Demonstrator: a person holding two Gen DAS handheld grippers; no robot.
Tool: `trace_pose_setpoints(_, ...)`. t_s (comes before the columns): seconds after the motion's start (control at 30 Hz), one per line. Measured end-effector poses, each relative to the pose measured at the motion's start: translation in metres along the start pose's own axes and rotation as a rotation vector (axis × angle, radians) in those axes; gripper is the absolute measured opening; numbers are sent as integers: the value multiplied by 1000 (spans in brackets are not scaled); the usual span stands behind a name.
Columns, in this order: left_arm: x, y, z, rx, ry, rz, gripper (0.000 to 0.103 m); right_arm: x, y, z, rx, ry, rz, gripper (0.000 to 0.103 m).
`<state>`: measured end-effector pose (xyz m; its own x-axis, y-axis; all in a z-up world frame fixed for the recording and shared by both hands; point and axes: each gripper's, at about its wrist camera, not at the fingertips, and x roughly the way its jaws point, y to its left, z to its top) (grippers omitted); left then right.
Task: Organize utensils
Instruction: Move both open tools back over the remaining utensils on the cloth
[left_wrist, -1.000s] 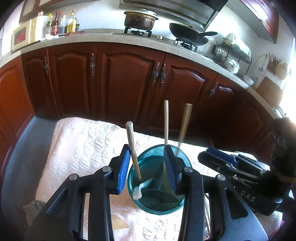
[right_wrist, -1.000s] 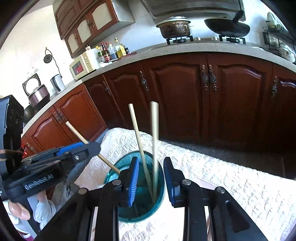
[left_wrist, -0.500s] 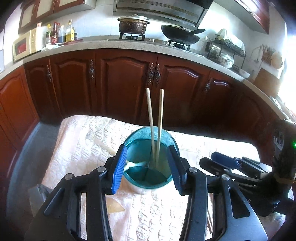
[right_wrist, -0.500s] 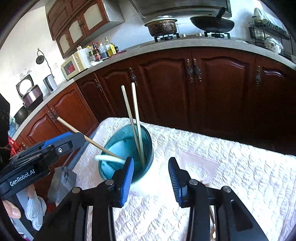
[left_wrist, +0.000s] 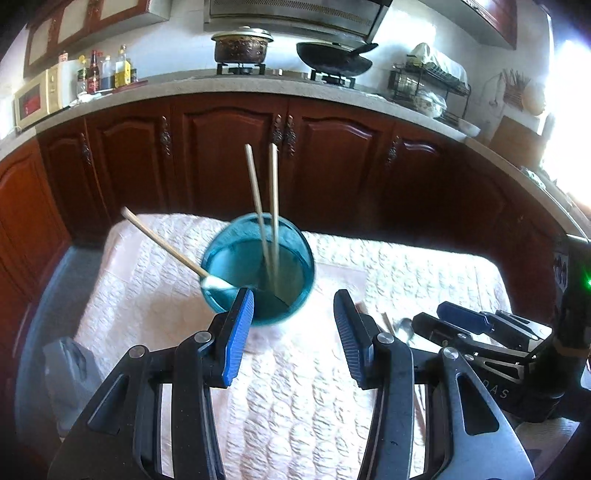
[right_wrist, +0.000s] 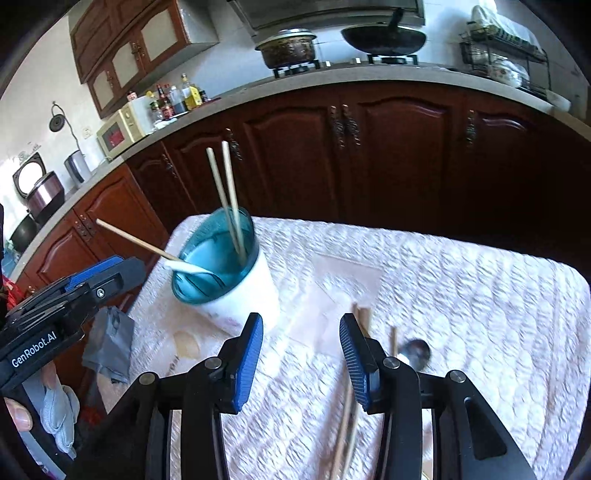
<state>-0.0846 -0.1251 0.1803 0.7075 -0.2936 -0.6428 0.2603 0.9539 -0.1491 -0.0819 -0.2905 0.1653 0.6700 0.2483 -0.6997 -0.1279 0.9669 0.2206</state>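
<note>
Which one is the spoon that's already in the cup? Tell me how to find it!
Find the white quilted cloth on the table, then the blue-rimmed cup standing on it. Two chopsticks stand nearly upright inside. The spoon is the one leaning far out sideways over the rim, with a wooden handle and a white bowl end down in the cup.

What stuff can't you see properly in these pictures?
- Spoon on the cloth: right wrist view, blurred, handle hidden behind the right gripper.
- Chopsticks on the cloth: right wrist view, smeared by motion, cut off at the bottom edge.
- Bottom of the cup: left wrist view, hidden by the left gripper.
- Bottle labels on the counter: too small to read.
</note>
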Motion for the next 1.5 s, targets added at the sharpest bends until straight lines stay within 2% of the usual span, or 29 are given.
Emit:
trace_pose_setpoints(0.27, 7, -21, -18, 33, 38, -14, 45, -17, -22, -22, 34, 11, -82, 43)
trace_pose_setpoints(0.4, 14, -30, -27, 40, 67, -20, 45, -26, -33, -33, 59, 11, -119, 57)
trace_pose_setpoints(0.73, 35, -44, -47, 68, 135, -19, 45, -25, -67, -65, 120, 73, -195, 58)
trace_pose_setpoints(1.1, 53, -48, -55, 71, 189, -49, 45, -12, -87, -79, 145, 112, -190, 58)
trace_pose_setpoints(1.17, 56, -49, -57, 71, 194, -51, 45, -7, -87, -80, 135, 123, -183, 55)
trace_pose_setpoints(1.2, 57, -49, -58, 70, 197, -50, 45, -4, -88, -80, 132, 128, -175, 46)
trace_pose_setpoints(1.3, 61, -48, -60, 66, 210, -51, 45, 12, -88, -77, 113, 169, -124, 38)
trace_pose_setpoints(1.5, 65, -43, -61, 64, 213, -46, 45, 50, -73, -55, 7, 222, -57, 32)
